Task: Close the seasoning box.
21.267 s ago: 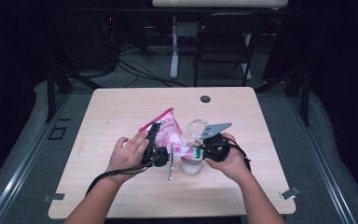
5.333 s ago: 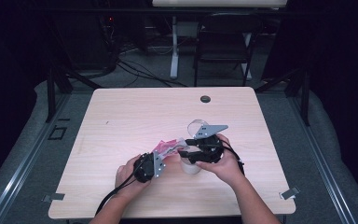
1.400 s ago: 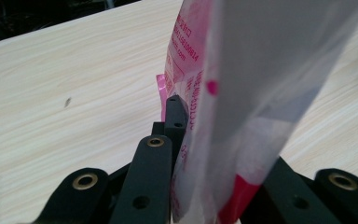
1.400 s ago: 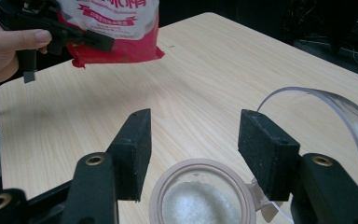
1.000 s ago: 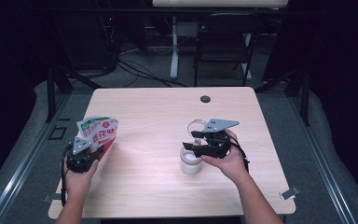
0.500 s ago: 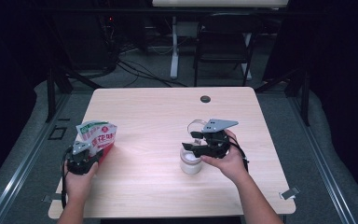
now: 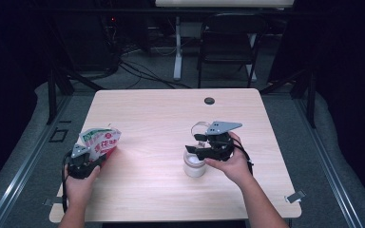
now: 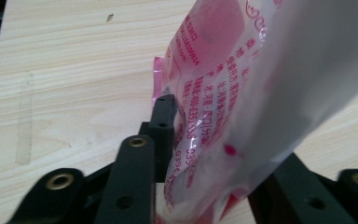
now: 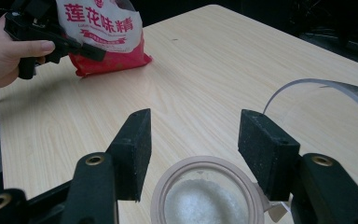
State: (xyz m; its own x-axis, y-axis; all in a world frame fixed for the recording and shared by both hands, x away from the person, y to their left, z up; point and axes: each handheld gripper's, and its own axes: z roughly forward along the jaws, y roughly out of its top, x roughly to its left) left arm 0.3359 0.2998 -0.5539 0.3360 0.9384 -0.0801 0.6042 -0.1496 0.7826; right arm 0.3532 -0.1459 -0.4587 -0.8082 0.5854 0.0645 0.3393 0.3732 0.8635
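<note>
- My left gripper (image 7: 86,159) sits at the lower left of the high view, its fingers (image 8: 161,123) pinched onto the pink seasoning bag (image 7: 100,141). A second ago the bag hung higher; now its bottom edge looks to be down on the tabletop (image 7: 152,118), though I can't confirm contact.
- Five seconds back that bag was tipped right beside the jar (image 7: 194,164); it is now well apart from it, so I judge the pouring finished.
- My right gripper (image 9: 193,156) has hardly shifted: its fingers stand wide open above the jar's rim, gripping nothing.
- The jar, centre-right, holds white granules (image 9: 200,203); a clear plastic lid (image 9: 328,93) lies just behind it.
- Releasing the bag seems next.
</note>
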